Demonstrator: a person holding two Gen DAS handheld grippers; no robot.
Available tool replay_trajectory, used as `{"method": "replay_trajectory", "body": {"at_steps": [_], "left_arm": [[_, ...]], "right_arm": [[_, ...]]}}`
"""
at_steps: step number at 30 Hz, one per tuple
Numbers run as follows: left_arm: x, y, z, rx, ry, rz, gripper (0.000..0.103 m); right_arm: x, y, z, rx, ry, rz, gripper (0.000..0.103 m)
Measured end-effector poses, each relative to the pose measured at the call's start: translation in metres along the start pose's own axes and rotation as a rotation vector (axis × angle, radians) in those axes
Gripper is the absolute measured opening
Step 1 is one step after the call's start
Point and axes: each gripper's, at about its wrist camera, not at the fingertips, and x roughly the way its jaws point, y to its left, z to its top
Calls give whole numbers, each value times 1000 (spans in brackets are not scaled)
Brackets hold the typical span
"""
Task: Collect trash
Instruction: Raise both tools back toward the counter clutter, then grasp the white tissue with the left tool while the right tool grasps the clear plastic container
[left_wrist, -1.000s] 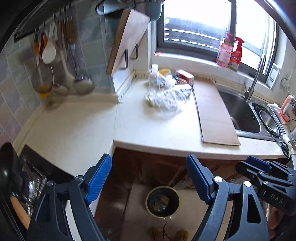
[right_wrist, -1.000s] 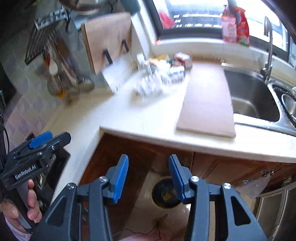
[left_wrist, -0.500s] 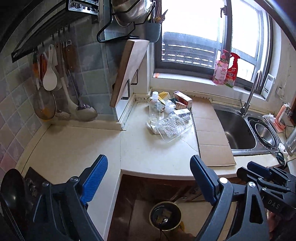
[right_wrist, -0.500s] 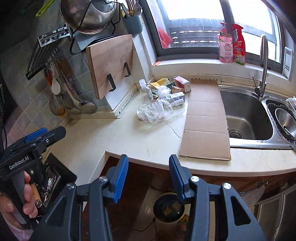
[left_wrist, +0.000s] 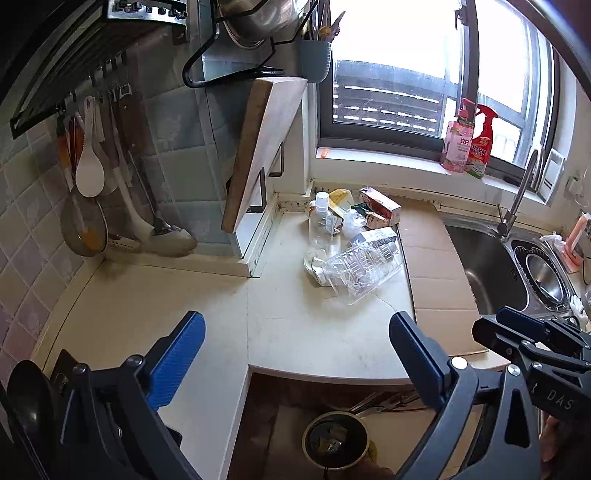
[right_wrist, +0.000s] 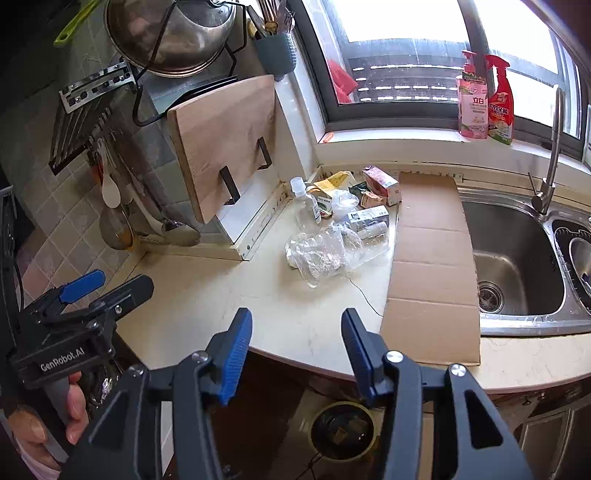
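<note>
Right wrist view is showing both grippers, left (right_wrist: 107, 284) and right (right_wrist: 297, 356), opening with nothing inside, while the trash (right_wrist: 334, 225) is lying on the counter (right_wrist: 207, 291), and slippery plastic could be sliding away.

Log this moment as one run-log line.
left gripper: opening, empty | right gripper: opening, empty | trash pile: on counter, untouched | bin: on floor below counter edge

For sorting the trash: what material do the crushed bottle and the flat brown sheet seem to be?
Crushed bottle: looks like thin clear plastic, glossy, since the counter shows through its crumpled ribs. Flat brown sheet: probably cardboard, matte, with fold creases.
</note>
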Motion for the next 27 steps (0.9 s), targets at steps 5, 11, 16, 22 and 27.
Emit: {"method": "replay_trajectory", "body": {"at_steps": [5, 11, 16, 22, 27], "left_arm": [[41, -6, 15, -21, 17, 5, 99], [115, -23, 40, 3, 61, 39, 99], [172, -36, 59, 19, 97, 60, 99], [226, -31, 71, -21, 152, 105, 99], [252, -24, 70, -39, 184, 139, 99]], "right_arm": [[36, -24, 26, 75, 44, 27, 68], [102, -69, 60, 241, 148, 70, 69], [166, -108, 80, 404, 220, 96, 79], [248, -140, 85, 631, 338, 101, 89], [297, -144, 83, 707, 398, 68, 89]]}}
